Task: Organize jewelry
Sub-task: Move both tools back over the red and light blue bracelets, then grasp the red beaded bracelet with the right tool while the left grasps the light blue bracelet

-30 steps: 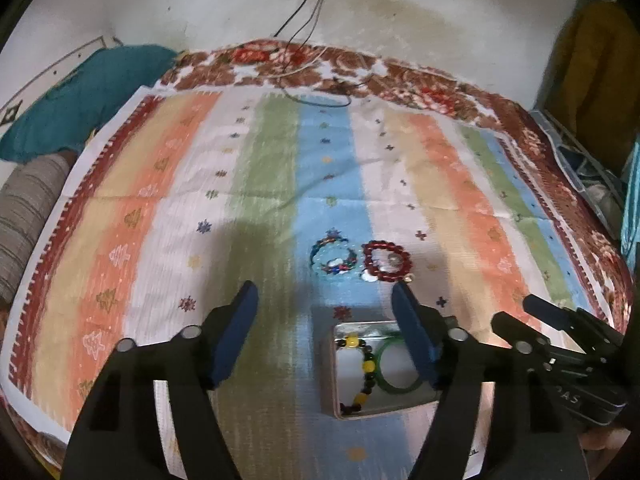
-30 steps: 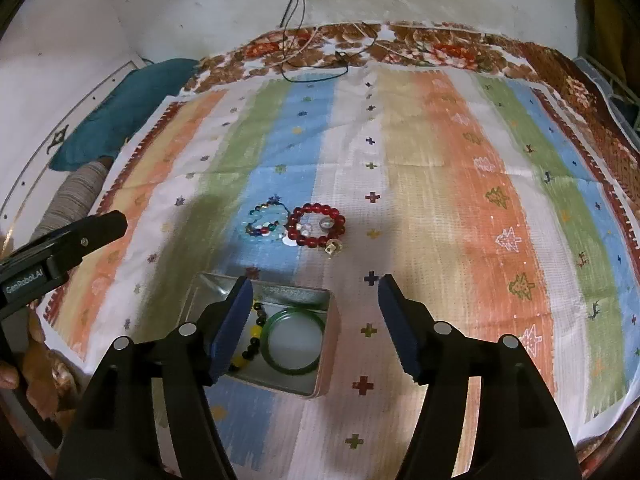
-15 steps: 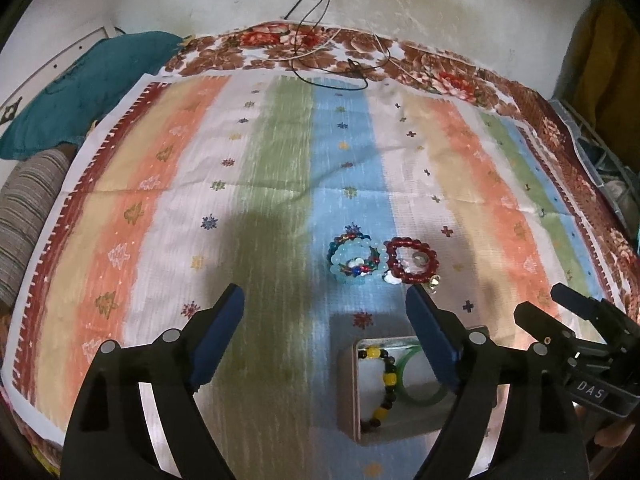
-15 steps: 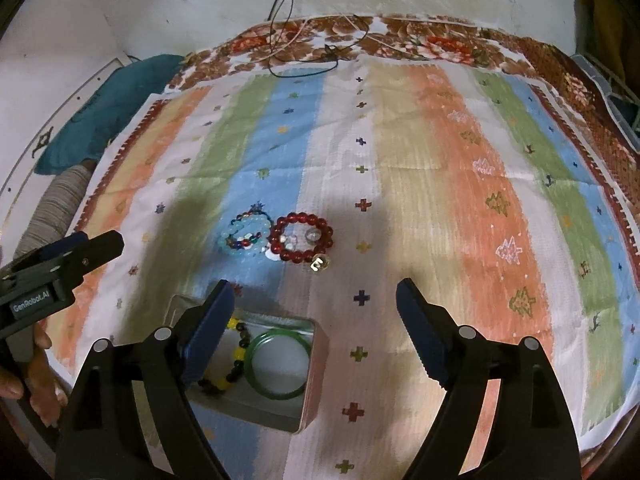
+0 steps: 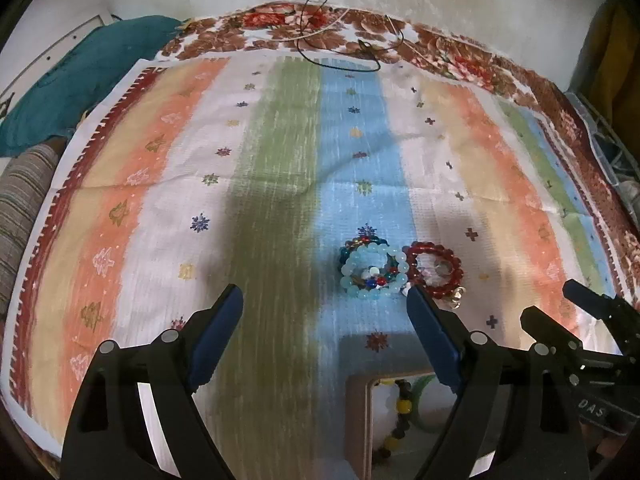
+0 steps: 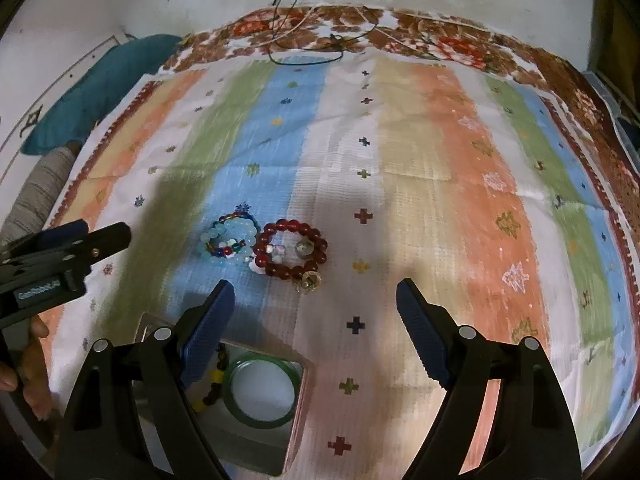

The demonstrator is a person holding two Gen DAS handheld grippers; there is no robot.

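Both hand-held grippers, left [image 5: 324, 320] and right [image 6: 316, 312], gape wide and empty above the cloth [image 6: 420, 160]; blue beads [image 6: 228, 242] touch red bracelet [image 6: 290, 254] beyond the tin [image 6: 298, 408], so a pinch may snag both.

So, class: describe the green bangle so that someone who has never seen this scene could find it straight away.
Start from the striped cloth covering the surface and find the metal tin near its front edge. Inside lies the green bangle, flat, beside a black and yellow bead string. It is the only smooth, unbeaded ring; the red bracelet and pale blue bracelet lie outside the tin.
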